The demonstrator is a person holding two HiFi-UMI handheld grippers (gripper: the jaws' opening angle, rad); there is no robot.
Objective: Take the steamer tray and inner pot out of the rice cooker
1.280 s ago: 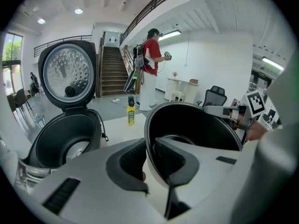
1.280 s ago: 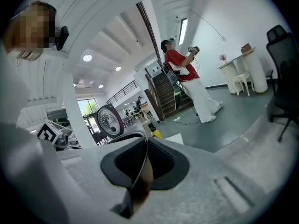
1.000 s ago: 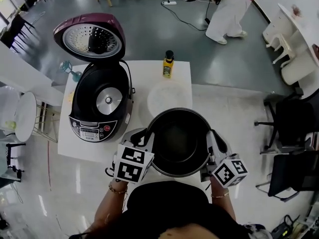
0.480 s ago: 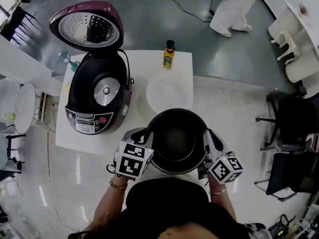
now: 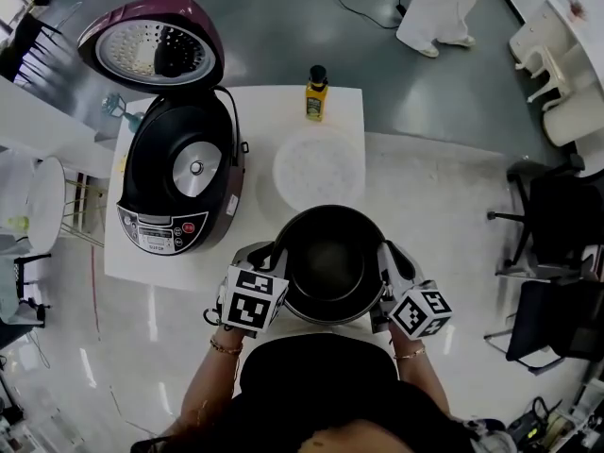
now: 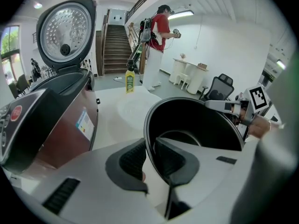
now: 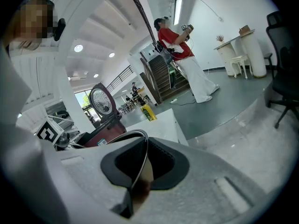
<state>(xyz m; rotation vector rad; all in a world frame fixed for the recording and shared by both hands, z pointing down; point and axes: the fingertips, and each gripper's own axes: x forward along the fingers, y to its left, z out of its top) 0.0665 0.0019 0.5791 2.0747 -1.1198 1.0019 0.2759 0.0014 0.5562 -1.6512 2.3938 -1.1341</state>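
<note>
Table: cooker, bottle, steamer tray

Underside of the inner pot unseen

Low in the frame, the right gripper has its dark pads pinched on the thin rim of the inner pot, one pad on each side of the wall. Left of centre, the rice cooker stands on the white table with its lid up, and a yellow bottle is just beyond. A person in a red top stands by the stairs at upper centre.
</note>
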